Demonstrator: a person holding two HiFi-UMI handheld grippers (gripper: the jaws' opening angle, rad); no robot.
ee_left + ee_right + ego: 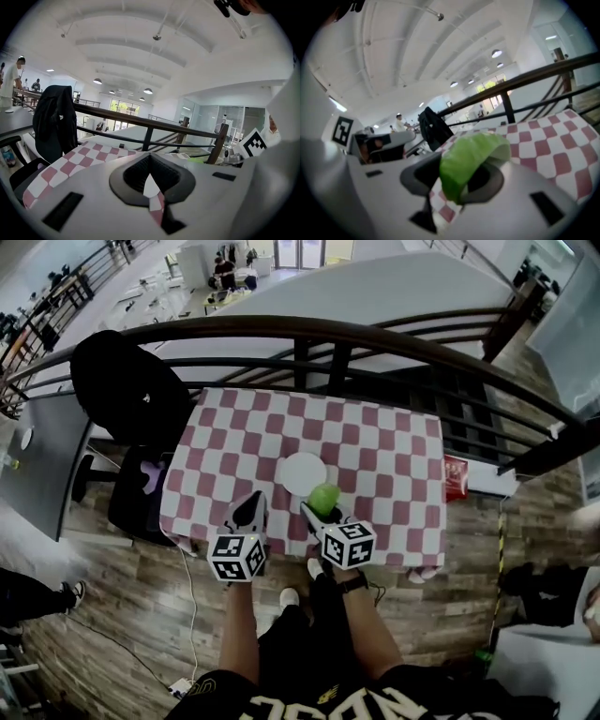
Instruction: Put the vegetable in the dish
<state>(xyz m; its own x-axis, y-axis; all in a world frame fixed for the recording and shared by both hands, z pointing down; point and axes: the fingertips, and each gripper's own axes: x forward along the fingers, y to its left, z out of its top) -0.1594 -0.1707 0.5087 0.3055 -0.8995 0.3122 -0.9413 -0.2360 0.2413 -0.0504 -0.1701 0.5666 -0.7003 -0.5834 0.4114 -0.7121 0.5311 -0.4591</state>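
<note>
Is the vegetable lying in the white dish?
No, the vegetable is clamped in the right gripper, at the near edge of the dish.

1. A red-and-white checked cloth covers the surface.
2. A dark curved railing runs just behind it.
3. A black garment hangs over an office chair left of the surface.
4. A small red item lies beside the surface's right edge.
5. A white cable trails across the wooden floor.
</note>
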